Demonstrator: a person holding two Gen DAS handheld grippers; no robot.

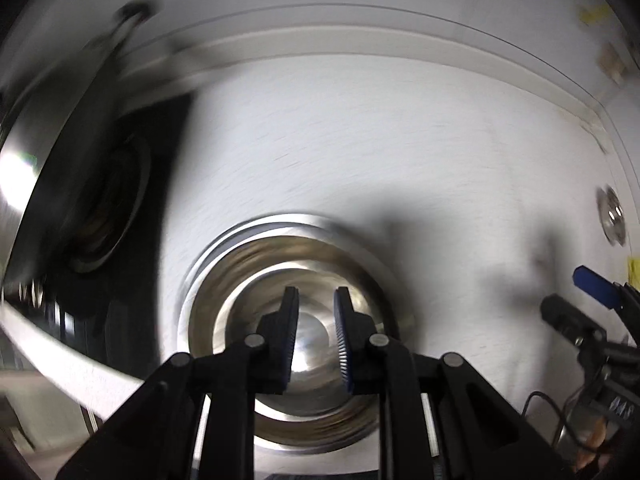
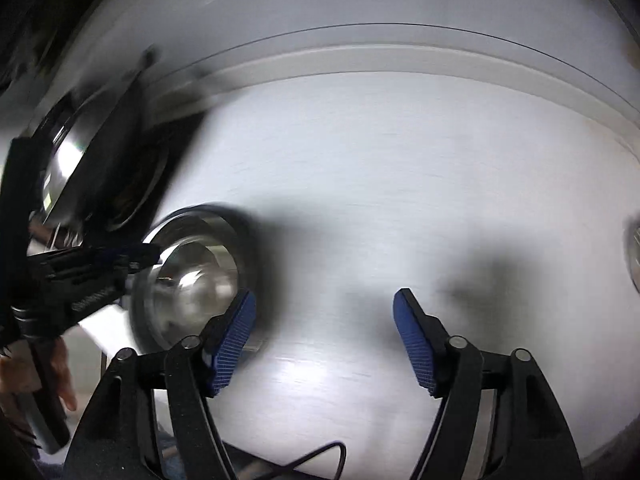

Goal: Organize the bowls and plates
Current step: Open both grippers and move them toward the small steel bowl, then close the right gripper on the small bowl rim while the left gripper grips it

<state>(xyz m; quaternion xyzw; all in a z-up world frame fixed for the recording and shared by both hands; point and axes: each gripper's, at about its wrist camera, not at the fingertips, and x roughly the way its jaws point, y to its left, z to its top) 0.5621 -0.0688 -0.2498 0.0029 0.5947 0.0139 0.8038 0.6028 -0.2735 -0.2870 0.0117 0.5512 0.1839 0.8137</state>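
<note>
steel bowls (image 1: 288, 320) | no legible writing | right gripper (image 2: 324, 312) open, empty

Setting: kitchen, domestic in look. Evidence: pale white counter (image 1: 360, 152) with a raised moulded lip (image 1: 320, 46) along its far edge; black glass cooktop (image 1: 120, 208) set flush into the counter at the left, showing a round burner ring (image 1: 116, 204); stainless steel bowls (image 1: 288, 320) nested on the counter beside it; small round metal fitting (image 1: 611, 220) at the right edge. Frames blurred; finer detail unreadable.
</note>
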